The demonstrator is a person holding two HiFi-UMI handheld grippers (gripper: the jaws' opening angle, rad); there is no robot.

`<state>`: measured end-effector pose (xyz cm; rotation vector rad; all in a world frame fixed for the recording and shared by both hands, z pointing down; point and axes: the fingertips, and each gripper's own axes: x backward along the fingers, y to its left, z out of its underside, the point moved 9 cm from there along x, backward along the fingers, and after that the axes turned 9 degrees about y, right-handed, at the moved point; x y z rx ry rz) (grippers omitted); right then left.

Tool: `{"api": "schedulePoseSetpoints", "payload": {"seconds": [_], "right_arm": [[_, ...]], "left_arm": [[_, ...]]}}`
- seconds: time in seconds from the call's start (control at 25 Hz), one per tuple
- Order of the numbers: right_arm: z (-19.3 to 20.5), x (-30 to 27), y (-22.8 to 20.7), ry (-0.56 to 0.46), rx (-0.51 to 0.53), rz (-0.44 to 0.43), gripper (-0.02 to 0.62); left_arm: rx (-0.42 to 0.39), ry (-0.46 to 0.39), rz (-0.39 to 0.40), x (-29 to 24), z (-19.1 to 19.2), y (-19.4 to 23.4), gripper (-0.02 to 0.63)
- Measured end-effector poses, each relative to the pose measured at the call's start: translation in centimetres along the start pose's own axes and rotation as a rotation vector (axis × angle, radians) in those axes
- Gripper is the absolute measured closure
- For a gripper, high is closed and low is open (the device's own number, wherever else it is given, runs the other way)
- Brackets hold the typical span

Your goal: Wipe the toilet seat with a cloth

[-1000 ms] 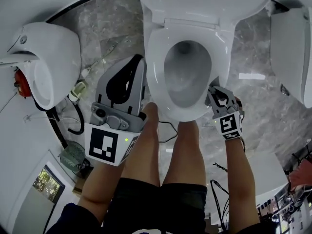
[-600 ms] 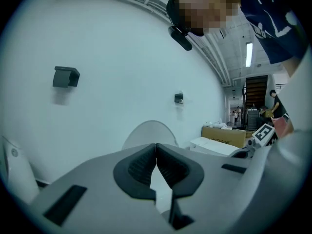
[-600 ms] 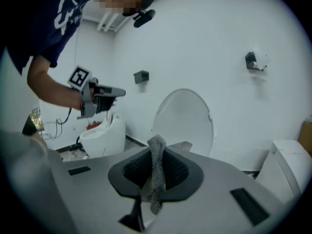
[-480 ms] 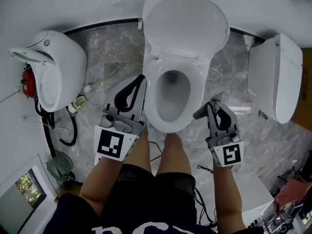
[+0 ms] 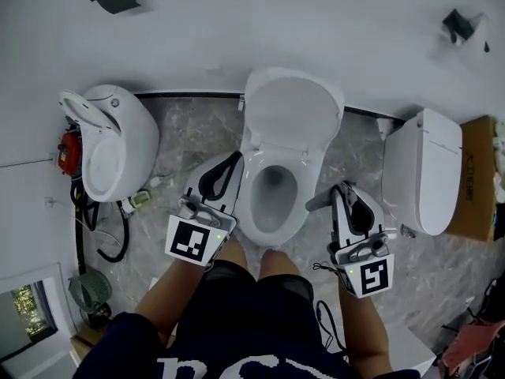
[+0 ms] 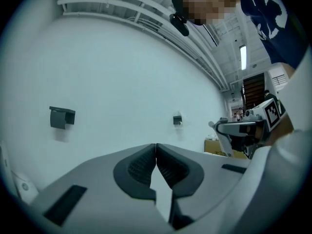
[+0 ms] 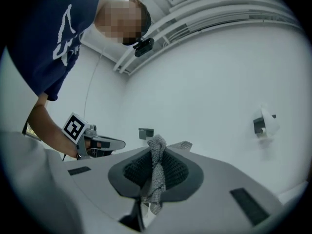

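Both grippers sit farther back from the bowl than a second ago, and more wall shows. I read the left gripper (image 6: 155,155) as clenched, jaws meeting with nothing between, held at the left of the toilet seat (image 5: 251,204). The right gripper (image 7: 157,150) pinches a grey mesh cloth (image 7: 155,172), off the seat's right side and apart from it. Beyond, the lid (image 5: 293,117) stands raised against the white wall (image 5: 260,22). A second toilet (image 5: 118,144) stands left, a third toilet (image 5: 422,176) right.
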<state>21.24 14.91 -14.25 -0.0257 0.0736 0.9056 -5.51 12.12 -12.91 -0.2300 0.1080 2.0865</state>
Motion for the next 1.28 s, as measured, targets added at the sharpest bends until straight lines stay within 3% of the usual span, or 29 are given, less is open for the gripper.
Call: {"api": "schedulePoseSetpoints", "payload": {"seconds": [0.16,0.56,1.28], "right_arm": [[-4.1,0.7,0.3,-0.034,0.054,0.008,0.537],[-9.3,3.8,-1.1,-0.049,0.077,0.101,0.538],[-7.8,7.1,-4.3,-0.019,0.087,0.149,0.538]], "left_arm": [[-0.002,-0.005,-0.017,1.4,-2.4,-0.6,0.586],[0.001,0.012,-0.034,4.1,-5.2,-1.6,0.586],[-0.001,-0.005,-0.095,4.4,-5.9,-1.7,0.586]]}}
